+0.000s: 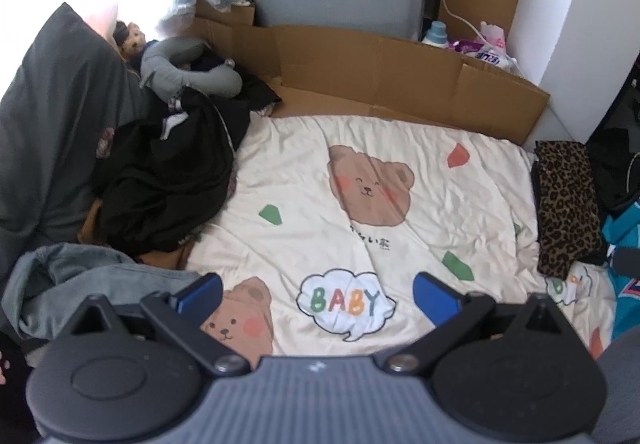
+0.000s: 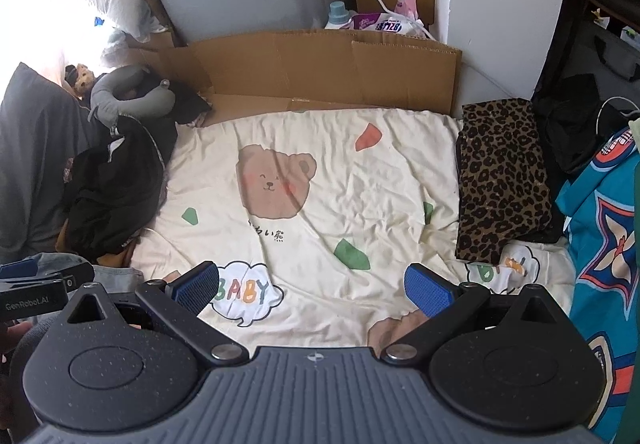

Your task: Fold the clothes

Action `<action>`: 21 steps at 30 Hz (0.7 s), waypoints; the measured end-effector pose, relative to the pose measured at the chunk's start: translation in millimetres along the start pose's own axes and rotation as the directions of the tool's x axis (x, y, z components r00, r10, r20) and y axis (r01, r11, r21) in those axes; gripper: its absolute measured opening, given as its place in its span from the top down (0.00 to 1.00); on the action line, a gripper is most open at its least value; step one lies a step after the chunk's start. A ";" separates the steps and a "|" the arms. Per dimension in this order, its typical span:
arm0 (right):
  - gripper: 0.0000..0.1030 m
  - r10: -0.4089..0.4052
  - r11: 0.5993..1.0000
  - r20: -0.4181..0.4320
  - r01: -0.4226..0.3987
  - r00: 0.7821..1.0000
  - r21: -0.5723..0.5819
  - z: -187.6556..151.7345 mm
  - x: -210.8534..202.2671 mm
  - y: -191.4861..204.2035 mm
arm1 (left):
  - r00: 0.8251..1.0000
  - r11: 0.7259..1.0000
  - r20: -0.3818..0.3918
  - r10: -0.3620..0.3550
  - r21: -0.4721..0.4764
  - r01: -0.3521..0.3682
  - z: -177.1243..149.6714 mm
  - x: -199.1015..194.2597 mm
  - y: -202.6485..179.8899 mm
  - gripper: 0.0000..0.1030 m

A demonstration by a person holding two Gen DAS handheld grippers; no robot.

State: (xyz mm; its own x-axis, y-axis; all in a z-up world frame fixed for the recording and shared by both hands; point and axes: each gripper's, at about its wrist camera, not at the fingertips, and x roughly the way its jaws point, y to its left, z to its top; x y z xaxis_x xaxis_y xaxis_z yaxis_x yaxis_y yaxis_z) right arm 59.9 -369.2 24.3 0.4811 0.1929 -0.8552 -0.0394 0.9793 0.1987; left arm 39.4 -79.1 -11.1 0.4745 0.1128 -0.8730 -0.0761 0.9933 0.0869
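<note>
A cream bear-print blanket (image 1: pixel 304 179) covers the bed and also shows in the right wrist view (image 2: pixel 360 195). A folded leopard-print garment (image 1: pixel 566 203) lies at its right edge, also in the right wrist view (image 2: pixel 500 179). A heap of black clothes (image 1: pixel 168 183) sits at the left, also in the right wrist view (image 2: pixel 116 183), with a grey-blue denim piece (image 1: pixel 80 284) in front of it. My left gripper (image 1: pixel 318 296) is open and empty above the blanket. My right gripper (image 2: pixel 312 290) is open and empty too. The left gripper's side (image 2: pixel 36 284) shows at the left of the right wrist view.
A dark grey pillow (image 1: pixel 52 131) and a grey neck pillow (image 1: pixel 188 67) lie at the left. Cardboard sheets (image 1: pixel 380 71) line the far side. A teal patterned cloth (image 2: pixel 600 252) hangs at the right. A detergent bottle (image 2: pixel 338 13) stands behind the cardboard.
</note>
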 end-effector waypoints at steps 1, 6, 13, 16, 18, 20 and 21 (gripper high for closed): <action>0.01 -0.006 1.000 0.000 0.006 1.000 -0.005 -0.2 0.1 1.5 | 1.000 1.000 -0.009 -0.006 -0.003 0.006 0.5 1.4 1.0 0.01; 0.01 -0.018 1.000 0.017 0.018 1.000 -0.005 -1.0 -2.2 2.8 | 1.000 1.000 -0.025 -0.009 0.001 0.009 -0.8 3.1 -0.1 0.01; 0.01 -0.019 1.000 0.015 0.019 1.000 -0.020 -1.2 -2.2 4.1 | 1.000 1.000 -0.031 0.000 0.009 0.001 -3.2 2.6 -3.2 0.01; 0.01 -0.015 1.000 0.014 0.015 1.000 -0.017 -1.4 -1.8 2.8 | 1.000 1.000 -0.032 -0.001 0.009 0.001 -3.2 2.8 -3.1 0.01; 0.01 -0.014 1.000 0.014 0.014 1.000 -0.018 -0.7 -1.8 1.2 | 0.999 1.000 -0.033 -0.003 0.008 0.003 -3.3 2.9 -2.9 0.01; 0.01 -0.014 1.000 0.014 0.014 1.000 -0.017 -0.4 -1.8 1.6 | 0.999 1.000 -0.038 -0.007 0.004 0.008 -2.9 3.8 -1.4 0.01; 0.01 -0.014 1.000 0.015 0.015 1.000 -0.016 -0.2 -1.8 1.8 | 0.999 1.000 -0.041 -0.009 0.002 0.010 -2.6 4.2 -0.7 0.01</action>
State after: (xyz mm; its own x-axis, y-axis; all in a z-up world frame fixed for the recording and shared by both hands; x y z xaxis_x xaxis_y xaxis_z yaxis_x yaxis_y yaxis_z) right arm 58.7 -367.8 26.1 0.4944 0.1779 -0.8508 -0.0465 0.9828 0.1785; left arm 39.3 -79.4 -16.1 0.4392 0.1023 -0.8925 -0.0694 0.9944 0.0798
